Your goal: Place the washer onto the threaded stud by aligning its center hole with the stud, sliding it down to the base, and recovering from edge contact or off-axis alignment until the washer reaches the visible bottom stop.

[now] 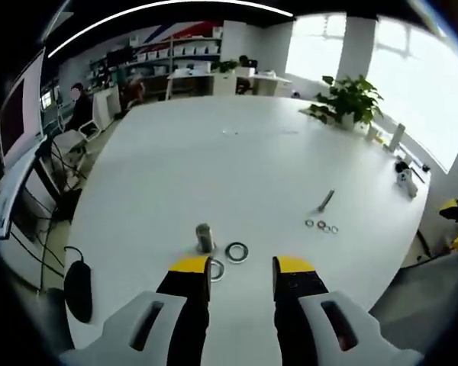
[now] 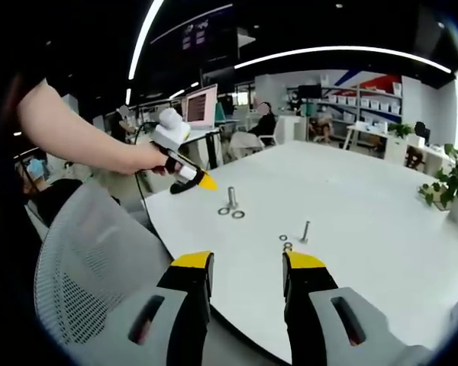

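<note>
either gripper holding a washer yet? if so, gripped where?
Nothing held. Left gripper and right gripper are both open and empty. Two washers lie on the table beside the threaded stud.

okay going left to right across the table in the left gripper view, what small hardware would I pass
Upright threaded stud → large washer lying flat beside it → row of small washers → loose bolt lying on its side. Another washer by the left gripper overlaps its jaw, so it is left out.

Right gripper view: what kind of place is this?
Most likely an open-plan office or lab: a big white table, a monitor on a desk behind it, shelves of white boxes along the far wall, and a mesh chair.
</note>
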A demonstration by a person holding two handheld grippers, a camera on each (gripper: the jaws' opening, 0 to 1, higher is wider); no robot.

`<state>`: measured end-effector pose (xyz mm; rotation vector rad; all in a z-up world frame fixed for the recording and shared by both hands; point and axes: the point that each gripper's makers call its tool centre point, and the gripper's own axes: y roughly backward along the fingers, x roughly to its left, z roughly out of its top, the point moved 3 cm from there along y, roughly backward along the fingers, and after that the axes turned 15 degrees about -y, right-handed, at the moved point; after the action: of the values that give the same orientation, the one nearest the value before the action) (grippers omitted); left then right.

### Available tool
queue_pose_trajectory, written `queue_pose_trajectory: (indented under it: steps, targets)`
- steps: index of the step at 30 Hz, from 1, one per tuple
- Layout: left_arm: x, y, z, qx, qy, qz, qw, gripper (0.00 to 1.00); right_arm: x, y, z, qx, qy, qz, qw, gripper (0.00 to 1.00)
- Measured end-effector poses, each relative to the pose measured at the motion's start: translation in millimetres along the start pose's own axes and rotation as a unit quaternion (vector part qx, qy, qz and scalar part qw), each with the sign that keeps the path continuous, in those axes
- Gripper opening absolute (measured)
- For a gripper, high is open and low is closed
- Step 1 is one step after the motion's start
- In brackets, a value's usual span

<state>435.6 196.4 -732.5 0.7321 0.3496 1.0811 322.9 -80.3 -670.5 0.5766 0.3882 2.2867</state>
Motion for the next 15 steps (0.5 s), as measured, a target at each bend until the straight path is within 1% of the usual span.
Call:
queue_pose_trajectory:
  steps: [6,9,11,13,14,15]
  targets:
    - [-2.6,-20,-11.2,0.043,-0.019,-0.025,0.9986,0.30,-2,0,0.6,-0.003,-0.003,-0.004,1.0000,0.39]
    - [-1.5,-29,-17.4,0.063,-0.034,-0.025,0.9971,0.30,-3,0,-0.6,0.000,-0.001,-0.007,1.0000,0.38]
    - [-0.9,-34,-21.6,0.073,-0.030,-0.028,0.9965,0.30,-4,1,-0.5,0.000,-0.002,-0.008,1.0000,0.38]
    - [-3.9,-38,-30.1,0.100,-0.028,-0.040,0.9938,0.30,-3,1,0.1,-0.002,-0.003,-0.005,1.0000,0.38]
    - [-4.3,-39,-31.5,0.105,-0.033,-0.042,0.9930,0.30,-3,1,0.3,-0.002,-0.003,-0.005,1.0000,0.38]
    - [-5.9,-42,-32.0,0.113,-0.066,-0.044,0.9904,0.30,-3,1,0.5,-0.003,-0.001,-0.005,1.0000,0.38]
